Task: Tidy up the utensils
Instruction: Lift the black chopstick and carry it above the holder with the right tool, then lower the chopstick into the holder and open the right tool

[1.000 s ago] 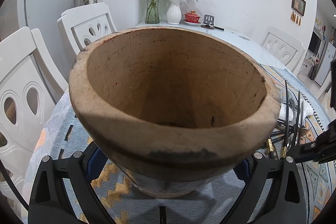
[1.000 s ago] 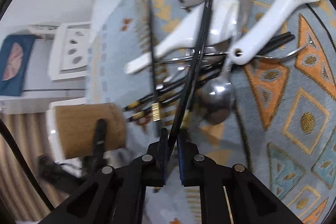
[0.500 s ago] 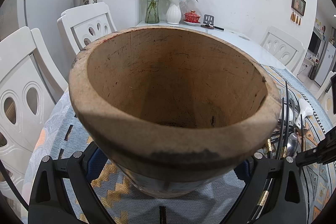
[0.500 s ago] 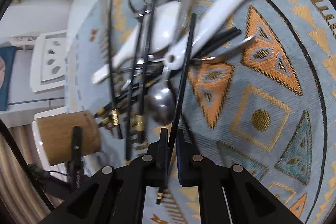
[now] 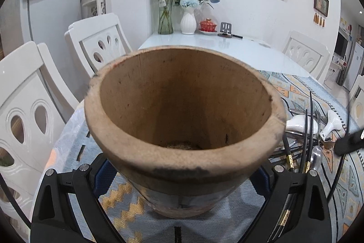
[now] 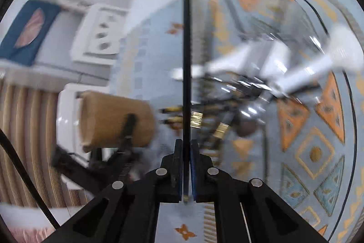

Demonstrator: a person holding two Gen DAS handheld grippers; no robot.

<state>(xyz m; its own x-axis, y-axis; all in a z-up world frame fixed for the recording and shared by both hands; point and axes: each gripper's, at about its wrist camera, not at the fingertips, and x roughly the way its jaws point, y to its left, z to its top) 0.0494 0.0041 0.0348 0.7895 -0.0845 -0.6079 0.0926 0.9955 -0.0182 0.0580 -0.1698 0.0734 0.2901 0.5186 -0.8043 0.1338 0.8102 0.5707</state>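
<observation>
A patterned tablecloth (image 5: 355, 177) is lying under everything. The left gripper (image 5: 182, 177) is clasping a wooden holder (image 5: 184, 111) upright between its jaws, mouth open toward the camera. To the right of those jaws, a pile of utensils (image 6: 250, 92) is resting on the cloth. The right gripper (image 6: 186, 147) is pinching 1 black chopstick (image 6: 186, 74), its jaws closed on the shaft, which is pointing straight ahead above the pile.

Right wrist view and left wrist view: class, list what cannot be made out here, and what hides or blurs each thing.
- Right wrist view: the utensil pile is motion-blurred; pieces cannot be counted.
- Right wrist view: the black chopstick in the right hand-held gripper has its lower end hidden between the fingers.
- Left wrist view: the wooden holder hides the left hand-held gripper's pads.
</observation>
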